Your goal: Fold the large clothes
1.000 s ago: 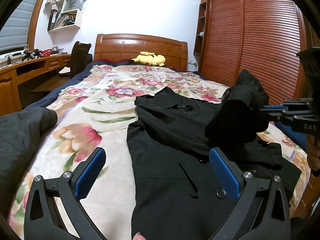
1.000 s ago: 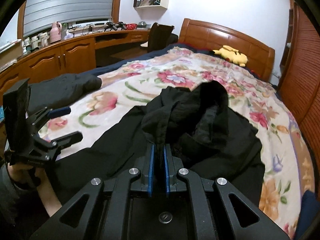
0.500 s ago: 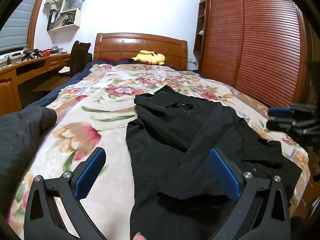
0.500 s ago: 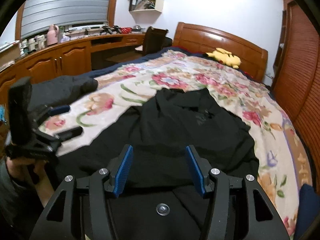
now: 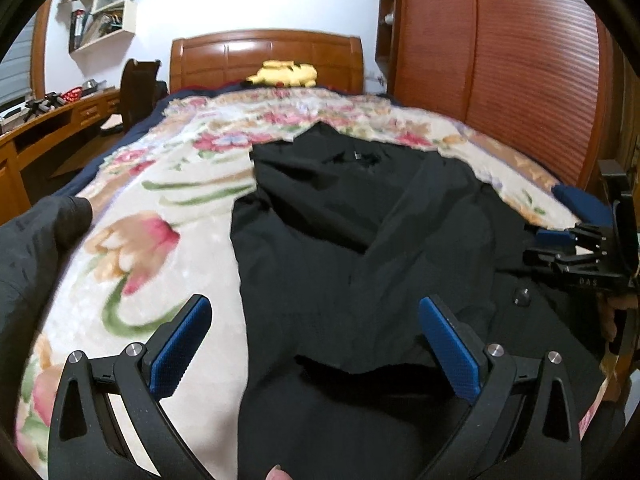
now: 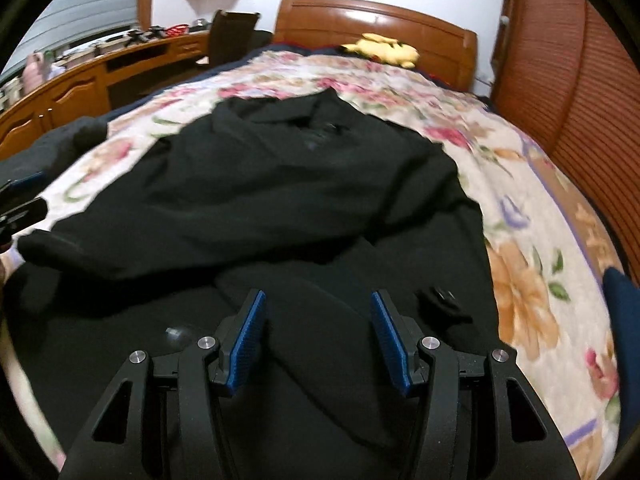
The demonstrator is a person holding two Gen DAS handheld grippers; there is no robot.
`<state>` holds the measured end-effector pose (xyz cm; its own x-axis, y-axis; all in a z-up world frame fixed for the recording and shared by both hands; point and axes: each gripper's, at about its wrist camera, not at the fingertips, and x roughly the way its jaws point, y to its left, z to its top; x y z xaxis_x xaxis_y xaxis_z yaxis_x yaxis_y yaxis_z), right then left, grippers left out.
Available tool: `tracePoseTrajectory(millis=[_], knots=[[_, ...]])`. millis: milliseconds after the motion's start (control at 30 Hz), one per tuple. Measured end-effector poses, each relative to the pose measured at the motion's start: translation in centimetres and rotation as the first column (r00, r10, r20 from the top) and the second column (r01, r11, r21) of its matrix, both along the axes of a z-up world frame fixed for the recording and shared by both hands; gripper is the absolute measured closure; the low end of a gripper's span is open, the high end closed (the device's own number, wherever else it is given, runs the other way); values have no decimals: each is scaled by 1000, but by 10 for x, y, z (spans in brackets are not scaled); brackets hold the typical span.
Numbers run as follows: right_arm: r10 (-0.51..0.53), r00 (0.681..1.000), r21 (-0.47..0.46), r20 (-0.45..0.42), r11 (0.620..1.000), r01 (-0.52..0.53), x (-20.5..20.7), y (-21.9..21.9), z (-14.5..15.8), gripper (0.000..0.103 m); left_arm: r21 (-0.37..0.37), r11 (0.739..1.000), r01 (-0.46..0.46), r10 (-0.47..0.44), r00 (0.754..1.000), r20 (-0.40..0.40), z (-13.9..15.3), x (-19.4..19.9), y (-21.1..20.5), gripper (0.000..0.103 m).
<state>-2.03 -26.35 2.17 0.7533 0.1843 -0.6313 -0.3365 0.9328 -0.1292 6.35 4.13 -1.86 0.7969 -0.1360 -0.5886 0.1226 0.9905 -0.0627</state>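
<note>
Both grippers are angled down toward the bed here. The left gripper [image 5: 316,344], a black frame with blue ribbed pads, has its jaws spread wide, nothing pinched between them, hanging over the near edge of the big black button-front coat [image 5: 360,240] where it meets the blanket. The right gripper [image 6: 316,336] has its jaws apart too, a bit narrower, with only loose coat fabric lying underneath and the pads not pressing on anything. In the left wrist view you can see that right gripper [image 5: 576,252] off at the right edge, low over the coat's side, with a bit of the person's hand [image 5: 618,312] behind it. The coat itself is spread flat on the cream floral blanket [image 5: 160,208], collar pointing toward the glossy wooden headboard [image 5: 266,58], one sleeve folded diagonally across the front, and a dark round button [image 5: 521,297] showing near the right side. A yellow plush toy [image 5: 284,74] sits up by the headboard. There's another dark grey garment [image 5: 36,248] bunched at the left edge of the bed. Room-wise: reddish slatted wardrobe doors [image 5: 500,60] along the right, a long wooden desk [image 6: 100,76] with clutter under a window with grey blinds [image 6: 80,12], a dark chair [image 5: 140,88] pulled up to it, and white wall shelves [image 5: 104,20]. Both views are a bit motion-blurred.
</note>
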Motion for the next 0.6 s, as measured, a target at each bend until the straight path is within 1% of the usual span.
tracePoseTrajectory(millis=[67,167,333,433,500,600], knots=[[-14,1000,7,-16,1000,14,5,0,-9,46,7,1000,4,-4,1000,-20,-4,1,-2,0],[-15,999,50,-37,999,17,10,2,-15,46,3,1000,11,-10,999,-45,-8,2,-2,0],[-9,999,28,-38,1000,10,12,18,-21,46,-9,999,34,-35,995,-98,-16,5,-5,0],[-6,999,38,-42,999,8,12,25,-21,46,-6,999,50,-50,991,-125,-21,5,-9,0],[-7,999,51,-43,999,9,10,21,-24,46,-1,998,56,-56,988,-141,-24,5,-11,0],[-10,999,46,-36,999,11,12,17,-25,46,12,998,60,-58,987,-151,-25,6,-13,0]])
